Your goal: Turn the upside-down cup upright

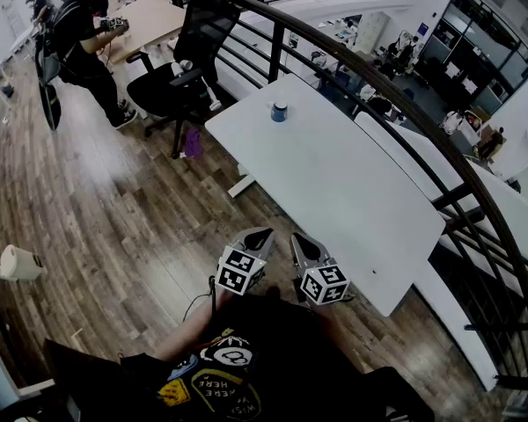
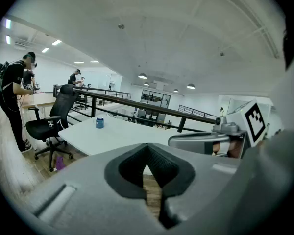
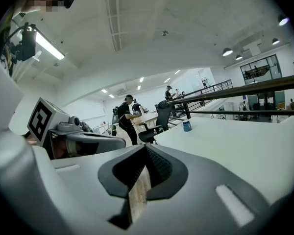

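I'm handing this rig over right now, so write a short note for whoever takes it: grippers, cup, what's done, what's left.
Left hand-held gripper: shut, empty, held off the table's near end.
Right hand-held gripper: shut, empty, beside the left one.
Cup: stands on the white table near its far end, far from both grippers; too small to tell which way up.
Done: nothing; cup untouched.
Left: step closer, open a gripper, grasp the cup, turn it upright, set it down.

Table (image 1: 352, 192) top bare up to cup (image 1: 280, 111); railing (image 1: 276, 53) behind; chair (image 1: 189, 69) at far end.
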The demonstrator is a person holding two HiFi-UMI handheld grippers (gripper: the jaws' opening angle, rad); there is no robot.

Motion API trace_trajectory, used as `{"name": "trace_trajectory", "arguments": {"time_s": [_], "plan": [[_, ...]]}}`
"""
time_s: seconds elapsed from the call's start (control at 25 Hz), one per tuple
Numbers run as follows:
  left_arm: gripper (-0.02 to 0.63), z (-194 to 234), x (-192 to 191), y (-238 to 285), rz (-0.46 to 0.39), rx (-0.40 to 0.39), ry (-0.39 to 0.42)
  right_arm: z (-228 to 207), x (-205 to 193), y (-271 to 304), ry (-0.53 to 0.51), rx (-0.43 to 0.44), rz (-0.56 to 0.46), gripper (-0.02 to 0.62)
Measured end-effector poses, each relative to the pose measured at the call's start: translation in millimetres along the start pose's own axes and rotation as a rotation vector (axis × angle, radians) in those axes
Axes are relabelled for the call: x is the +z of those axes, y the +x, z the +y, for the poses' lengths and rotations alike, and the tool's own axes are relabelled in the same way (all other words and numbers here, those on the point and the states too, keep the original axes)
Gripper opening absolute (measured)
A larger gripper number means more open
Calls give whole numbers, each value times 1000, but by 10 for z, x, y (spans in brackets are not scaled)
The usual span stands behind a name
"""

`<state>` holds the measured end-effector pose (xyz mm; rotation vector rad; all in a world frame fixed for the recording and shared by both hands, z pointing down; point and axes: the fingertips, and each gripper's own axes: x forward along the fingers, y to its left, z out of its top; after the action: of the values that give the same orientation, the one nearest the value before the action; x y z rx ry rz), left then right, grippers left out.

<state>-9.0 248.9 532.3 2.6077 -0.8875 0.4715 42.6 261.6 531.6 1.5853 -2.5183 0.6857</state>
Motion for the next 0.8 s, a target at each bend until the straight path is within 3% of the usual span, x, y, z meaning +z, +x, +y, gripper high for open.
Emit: {"name": "trace_trajectory", "arguments": {"time_s": [0.52,0.8], "plan": [[5,289,6,-164,-11,24,-8,159,-27,272,-8,9,24,0],[5,543,-22,-261,-15,21,4,281,60,477,28,3,-45,0]]}}
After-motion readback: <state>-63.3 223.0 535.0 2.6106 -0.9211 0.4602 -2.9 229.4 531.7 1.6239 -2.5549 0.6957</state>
